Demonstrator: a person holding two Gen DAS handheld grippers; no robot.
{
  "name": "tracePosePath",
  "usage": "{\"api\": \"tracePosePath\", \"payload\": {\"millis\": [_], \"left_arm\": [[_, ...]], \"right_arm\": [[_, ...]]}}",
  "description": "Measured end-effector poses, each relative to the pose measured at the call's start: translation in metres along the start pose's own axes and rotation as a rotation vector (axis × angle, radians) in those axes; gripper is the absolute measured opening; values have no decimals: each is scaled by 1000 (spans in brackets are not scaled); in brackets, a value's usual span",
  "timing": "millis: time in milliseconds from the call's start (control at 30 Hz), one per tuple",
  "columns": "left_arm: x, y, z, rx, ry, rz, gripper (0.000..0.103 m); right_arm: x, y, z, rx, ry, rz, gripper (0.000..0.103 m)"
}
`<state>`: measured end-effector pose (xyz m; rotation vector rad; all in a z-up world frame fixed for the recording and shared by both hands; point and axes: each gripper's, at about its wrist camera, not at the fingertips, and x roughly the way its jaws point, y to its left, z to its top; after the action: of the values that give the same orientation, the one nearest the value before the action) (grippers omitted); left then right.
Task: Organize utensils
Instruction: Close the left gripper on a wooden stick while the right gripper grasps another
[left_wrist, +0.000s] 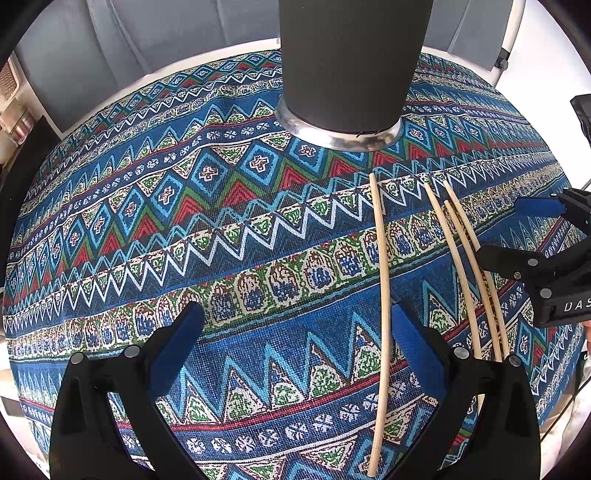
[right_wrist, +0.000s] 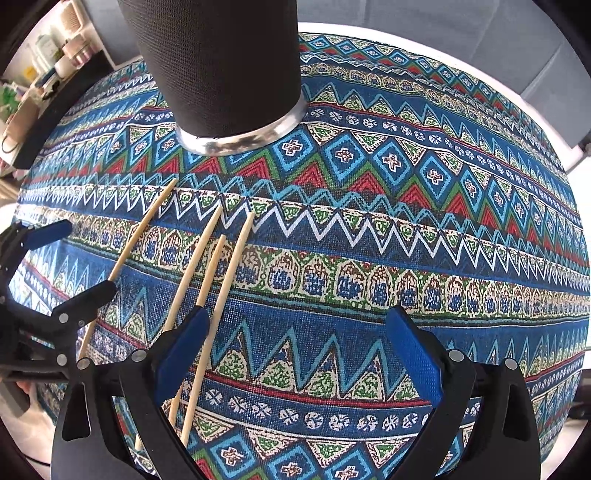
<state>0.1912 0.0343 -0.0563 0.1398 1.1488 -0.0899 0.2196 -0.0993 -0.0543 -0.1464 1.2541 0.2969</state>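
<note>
blue patterned cloth (left_wrist: 258, 229) covered the counter, printed in bands of zigzags, diamonds and triangles in red, green and white. a tall black mesh holder (left_wrist: 351, 62) with a bright metal base ring stood upright on the cloth at the far side of both views. four pale wooden chopsticks lay flat on the cloth, nearer than the holder and apart from it, tips pointing roughly toward it. in the left wrist view, a single chopstick (left_wrist: 382, 295) lay by itself, passing just beside the inner face of the right-hand blue pad (left_wrist: 413, 343); whether it touched the pad could not be told. the other three chopsticks (left_wrist: 469, 266) lay close together further right, partly hidden under the tong bodies. the left tongs (left_wrist: 291, 339) were spread wide with nothing between the pads. the right tongs (right_wrist: 310, 347) were likewise spread and gripped nothing; in the right wrist view its left-hand pad (right_wrist: 181, 350) lay over the group of three chopsticks. each set of tongs appeared at the edge of the other's view, with both hovering low over the cloth.
</note>
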Motion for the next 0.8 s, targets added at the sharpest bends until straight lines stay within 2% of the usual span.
{"api": "tracePosePath", "payload": {"millis": [233, 367, 467, 567, 600, 633, 667, 700, 733, 800], "left_arm": [[0, -2, -1, -2, -13, -1, 99], [0, 1, 2, -4, 18, -5, 98], [-3, 4, -1, 6, -3, -6, 94], [-10, 11, -7, 6, -33, -11, 77], [-13, 14, -9, -2, -43, -10, 67], [-15, 17, -10, -9, -54, -11, 51], [-18, 18, -12, -9, -63, -16, 41], [-19, 20, -14, -10, -62, -29, 19], [-20, 23, -16, -16, -55, -50, 10], [-20, 29, -16, -42, -56, -78, 8]], "right_arm": [[4, 7, -10, -28, -33, -11, 92], [0, -1, -18, -22, -44, -13, 92], [-3, -10, -28, -39, -61, -9, 90], [-13, -23, -41, -42, -107, -5, 58], [-15, -28, -45, -44, -116, -3, 40], [-18, -33, -47, -49, -123, 1, 22], [-19, -35, -50, -63, -127, 2, 15], [-19, -38, -52, -77, -131, -2, 7], [-21, -44, -54, -84, -135, 1, 5], [-22, -55, -55, -73, -141, 10, 4]]}}
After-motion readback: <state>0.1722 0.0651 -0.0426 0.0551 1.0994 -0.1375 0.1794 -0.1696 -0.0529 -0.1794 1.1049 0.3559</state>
